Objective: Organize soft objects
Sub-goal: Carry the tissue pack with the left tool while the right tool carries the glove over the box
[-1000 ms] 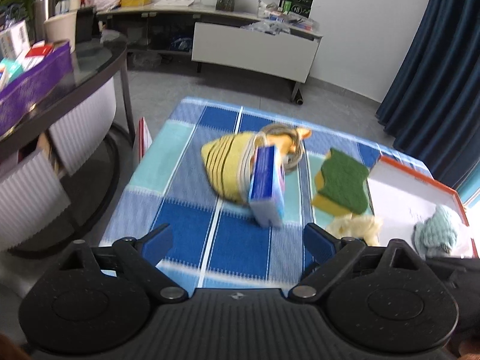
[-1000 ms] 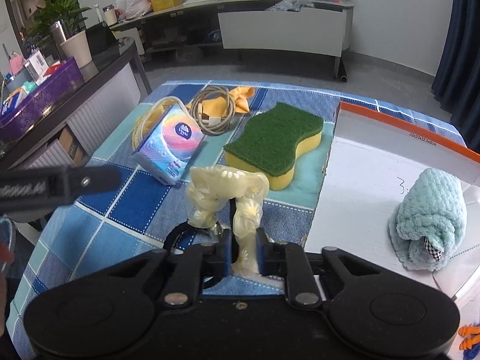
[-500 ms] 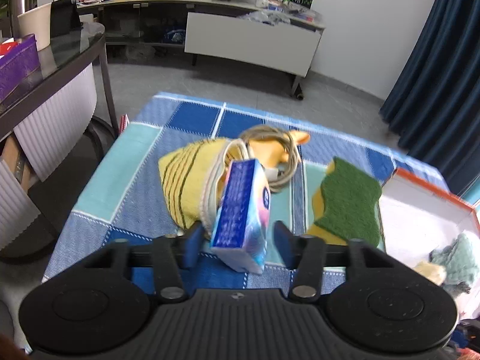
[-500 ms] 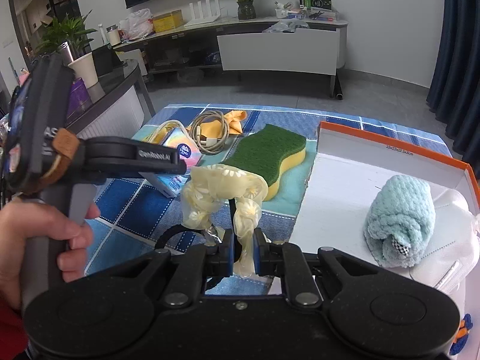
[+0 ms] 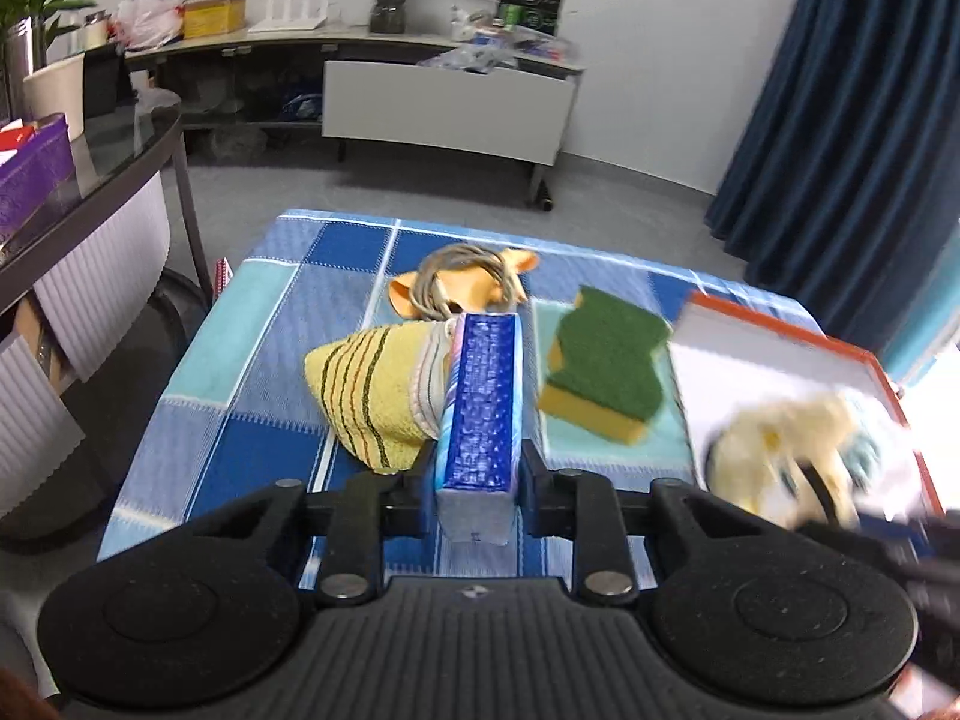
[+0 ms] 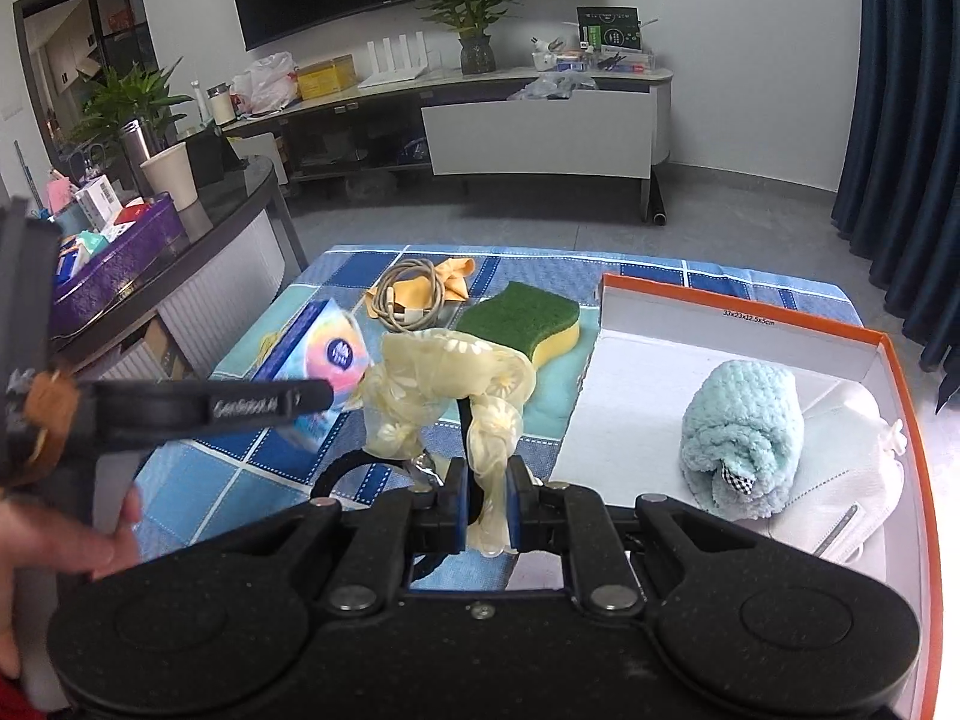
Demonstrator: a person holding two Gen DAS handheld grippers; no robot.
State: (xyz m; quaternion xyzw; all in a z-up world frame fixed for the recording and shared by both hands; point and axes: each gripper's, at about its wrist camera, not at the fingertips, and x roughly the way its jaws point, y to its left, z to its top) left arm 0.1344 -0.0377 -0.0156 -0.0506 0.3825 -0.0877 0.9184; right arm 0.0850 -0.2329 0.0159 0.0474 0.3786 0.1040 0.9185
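Observation:
My left gripper (image 5: 475, 483) is shut on a blue tissue pack (image 5: 483, 408) and holds it above the checked tablecloth; the pack also shows in the right wrist view (image 6: 318, 360). My right gripper (image 6: 485, 501) is shut on a pale yellow floral scrunchie (image 6: 447, 384), lifted beside the orange-rimmed white box (image 6: 744, 315). In the left wrist view the scrunchie (image 5: 780, 438) appears blurred over the box (image 5: 780, 336). A rolled light-blue towel (image 6: 741, 432) and a white mask (image 6: 840, 480) lie in the box. A green and yellow sponge (image 6: 522, 321) and a yellow striped cloth (image 5: 366, 390) lie on the table.
A coiled grey cable on an orange cloth (image 6: 414, 294) lies at the table's far side. A dark glass side table (image 6: 180, 240) with a purple bin stands to the left. A TV cabinet (image 6: 540, 132) stands across the floor.
My left gripper closed on the tissue pack and lifted it. My right gripper rose and moved toward the box with the scrunchie in it.

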